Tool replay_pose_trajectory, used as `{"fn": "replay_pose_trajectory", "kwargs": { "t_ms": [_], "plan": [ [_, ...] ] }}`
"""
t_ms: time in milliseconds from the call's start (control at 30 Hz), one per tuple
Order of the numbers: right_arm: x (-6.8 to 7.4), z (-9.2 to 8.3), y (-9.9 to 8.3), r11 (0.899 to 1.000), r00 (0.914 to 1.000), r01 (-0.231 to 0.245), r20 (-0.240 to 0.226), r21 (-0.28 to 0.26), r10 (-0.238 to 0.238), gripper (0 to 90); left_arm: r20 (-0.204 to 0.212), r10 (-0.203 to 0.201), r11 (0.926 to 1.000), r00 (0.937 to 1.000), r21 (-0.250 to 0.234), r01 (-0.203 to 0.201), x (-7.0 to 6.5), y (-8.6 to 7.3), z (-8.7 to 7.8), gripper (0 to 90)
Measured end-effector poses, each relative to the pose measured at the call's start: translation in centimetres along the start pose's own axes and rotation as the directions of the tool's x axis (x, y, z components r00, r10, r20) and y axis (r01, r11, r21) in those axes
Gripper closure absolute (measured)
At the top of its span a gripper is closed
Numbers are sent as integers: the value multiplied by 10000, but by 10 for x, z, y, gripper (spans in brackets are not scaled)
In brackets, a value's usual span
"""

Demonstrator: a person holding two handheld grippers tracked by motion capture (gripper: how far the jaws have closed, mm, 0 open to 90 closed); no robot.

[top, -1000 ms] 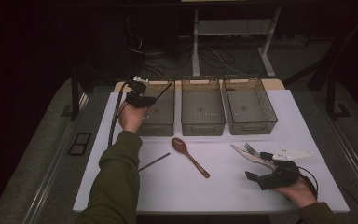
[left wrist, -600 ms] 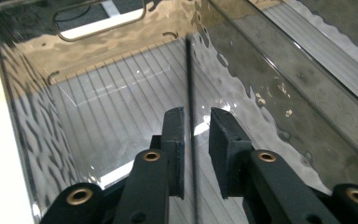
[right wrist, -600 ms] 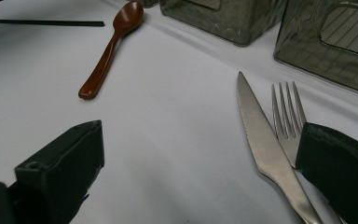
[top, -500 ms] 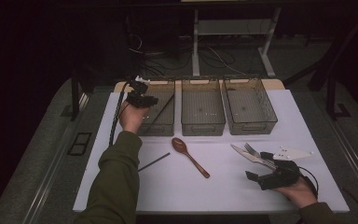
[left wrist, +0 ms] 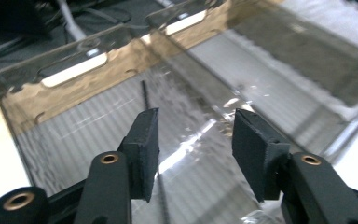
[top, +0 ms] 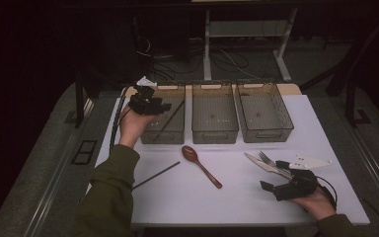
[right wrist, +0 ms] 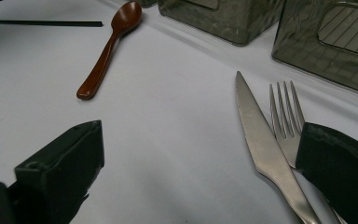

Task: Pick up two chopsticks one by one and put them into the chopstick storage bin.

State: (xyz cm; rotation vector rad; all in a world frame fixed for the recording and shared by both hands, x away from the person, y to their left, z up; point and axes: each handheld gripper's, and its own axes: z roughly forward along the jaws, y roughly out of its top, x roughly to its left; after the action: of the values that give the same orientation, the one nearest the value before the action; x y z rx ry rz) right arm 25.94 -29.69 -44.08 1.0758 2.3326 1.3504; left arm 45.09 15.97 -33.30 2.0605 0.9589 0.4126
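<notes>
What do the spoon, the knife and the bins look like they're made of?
Spoon: probably wood or brown plastic, glossy reddish-brown. Knife: metal, likely steel, with a silvery sheen and a serrated edge. Bins: smoky see-through plastic; the table shows through.

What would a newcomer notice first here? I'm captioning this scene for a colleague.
Three clear bins line the white table's far side, and the left hand-held gripper hangs open over the leftmost, where a black chopstick leans. A brown spoon lies mid-table, with a knife and fork by the right hand-held gripper.

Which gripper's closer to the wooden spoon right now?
Right, though not by much. The right gripper rests on the table beside the knife, right of the wooden spoon. The left gripper hangs over the leftmost bin, beyond it.
</notes>
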Motion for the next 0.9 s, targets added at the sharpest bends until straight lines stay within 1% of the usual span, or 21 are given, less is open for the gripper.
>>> {"fn": "replay_pose_trajectory", "kwargs": {
  "t_ms": [67, 167, 233, 300, 433, 600, 633, 800, 900],
  "plan": [
    [0, 0, 0, 10000, 10000, -6, 6, 6, 6, 6, 195, 92, 9999, 9998, -117, -90, -6, -1, -7, 470],
    [0, 0, 0, 10000, 10000, -55, -6, 11, 55, 6, 521, 354, 9992, 9980, -199, -344, -15, -5, -15, 431],
    [0, 0, 0, 10000, 10000, -45, -1, 21, 45, 6, 630, 596, 9980, 9962, -234, -583, -22, -9, -20, 412],
    [0, -1, 0, 10000, 10000, -26, 1, 4, 26, 6, 785, 776, 9967, 9939, -298, -754, -28, -16, -25, 398],
    [-1, -1, 0, 10000, 10000, -40, 8, 18, 40, 6, 1114, 920, 9953, 9895, -401, -880, -39, -34, -34, 382],
    [0, -1, 0, 9999, 10000, -95, -2, 73, 95, 6, 1272, 1054, 9940, 9863, -416, -1009, -47, -55, -42, 372],
    [0, -1, 0, 9999, 10000, -89, 5, 64, 89, 6, 1321, 982, 9945, 9864, -492, -924, -49, -59, -43, 372],
    [-1, -1, 0, 10000, 10000, -73, 31, 56, 73, 6, 1363, 1019, 9940, 9854, -528, -955, -55, -78, -49, 372],
    [-1, -1, 0, 10000, 10000, -51, 33, 45, 51, 6, 1458, 950, 9947, 9847, -534, -880, -56, -89, -53, 372]
  ]
}}
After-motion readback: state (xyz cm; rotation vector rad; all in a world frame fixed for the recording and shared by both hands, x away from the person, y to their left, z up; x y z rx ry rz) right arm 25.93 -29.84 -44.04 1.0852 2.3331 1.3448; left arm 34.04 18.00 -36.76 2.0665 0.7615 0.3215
